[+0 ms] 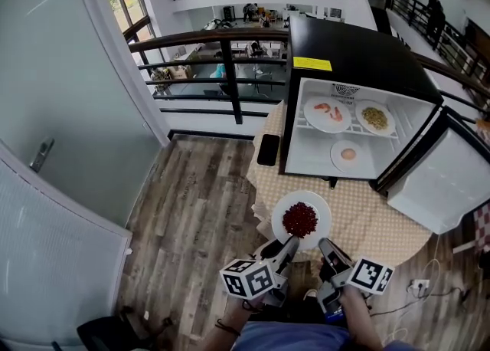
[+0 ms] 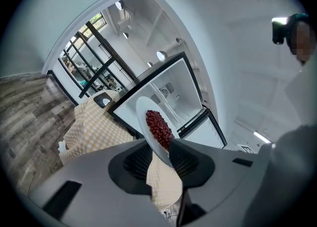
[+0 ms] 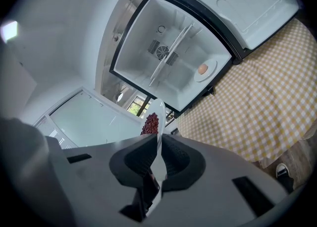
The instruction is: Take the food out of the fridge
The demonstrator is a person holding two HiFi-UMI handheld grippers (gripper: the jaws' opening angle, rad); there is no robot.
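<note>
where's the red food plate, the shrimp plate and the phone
red food plate (image 1: pixel 302 197): head view, bare white rim at its far edge
shrimp plate (image 1: pixel 326 124): head view, bare white patch near its lower edge
phone (image 1: pixel 268 149): head view, middle of its dark face

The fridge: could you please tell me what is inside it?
A plate of pink shrimp-like pieces and a plate of yellowish food on the upper shelf, a plate with one round pale item below. Whatever lies under them is covered.
</note>
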